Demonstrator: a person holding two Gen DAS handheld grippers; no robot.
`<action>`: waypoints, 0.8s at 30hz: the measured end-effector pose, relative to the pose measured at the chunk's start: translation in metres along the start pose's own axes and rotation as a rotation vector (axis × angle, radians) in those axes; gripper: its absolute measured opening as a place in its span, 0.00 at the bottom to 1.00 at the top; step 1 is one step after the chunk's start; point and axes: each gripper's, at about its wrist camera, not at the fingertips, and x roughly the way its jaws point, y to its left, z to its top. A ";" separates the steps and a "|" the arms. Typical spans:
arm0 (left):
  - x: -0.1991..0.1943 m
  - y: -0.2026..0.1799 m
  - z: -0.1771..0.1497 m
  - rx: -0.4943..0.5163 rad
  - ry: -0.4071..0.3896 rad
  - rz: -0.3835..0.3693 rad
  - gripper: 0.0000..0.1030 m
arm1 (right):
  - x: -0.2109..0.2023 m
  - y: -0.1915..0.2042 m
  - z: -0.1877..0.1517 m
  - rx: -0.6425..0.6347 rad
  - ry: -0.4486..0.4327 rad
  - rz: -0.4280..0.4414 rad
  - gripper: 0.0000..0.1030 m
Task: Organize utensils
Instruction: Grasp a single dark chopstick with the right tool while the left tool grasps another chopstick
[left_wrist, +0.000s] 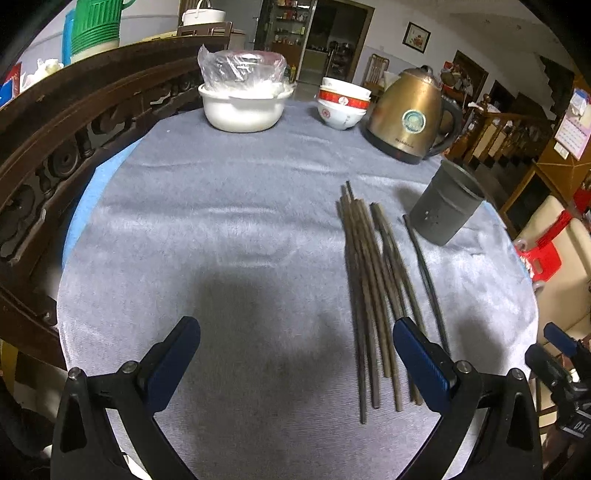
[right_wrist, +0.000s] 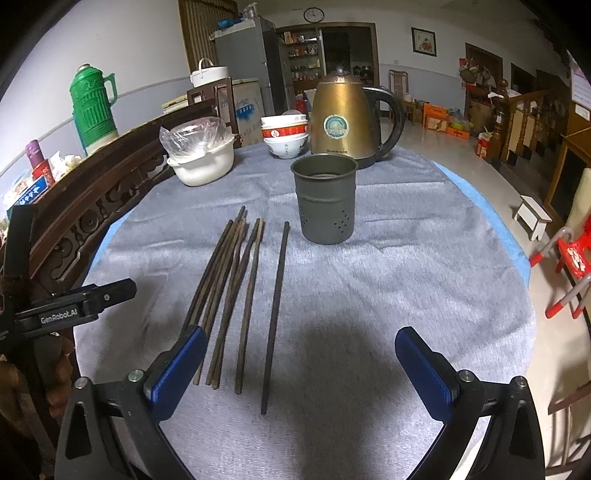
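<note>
Several dark wooden chopsticks (left_wrist: 373, 295) (right_wrist: 229, 291) lie side by side on the grey cloth, and one darker chopstick (right_wrist: 276, 306) (left_wrist: 424, 273) lies apart to their right. A grey perforated metal holder cup (right_wrist: 325, 199) (left_wrist: 445, 210) stands upright and empty just beyond them. My left gripper (left_wrist: 295, 354) is open above bare cloth, its right finger over the near ends of the chopsticks. My right gripper (right_wrist: 301, 358) is open too, with the single dark chopstick's near end between its fingers; nothing is held.
At the far edge of the table stand a bronze kettle (right_wrist: 347, 118), stacked red-and-white bowls (right_wrist: 284, 134) and a white pot (right_wrist: 203, 162) with a plastic bag. A carved wooden chair back (left_wrist: 55, 140) borders the left. The other gripper (right_wrist: 55, 310) shows at the left.
</note>
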 end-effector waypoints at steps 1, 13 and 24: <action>0.002 0.000 -0.001 0.004 0.002 0.001 1.00 | 0.002 -0.001 0.000 0.004 0.007 0.002 1.00; 0.009 0.016 -0.010 -0.022 0.011 -0.036 1.00 | 0.082 -0.014 0.026 0.061 0.232 0.062 0.71; 0.014 0.025 -0.010 -0.022 0.014 -0.029 0.97 | 0.153 -0.002 0.067 0.090 0.375 0.050 0.35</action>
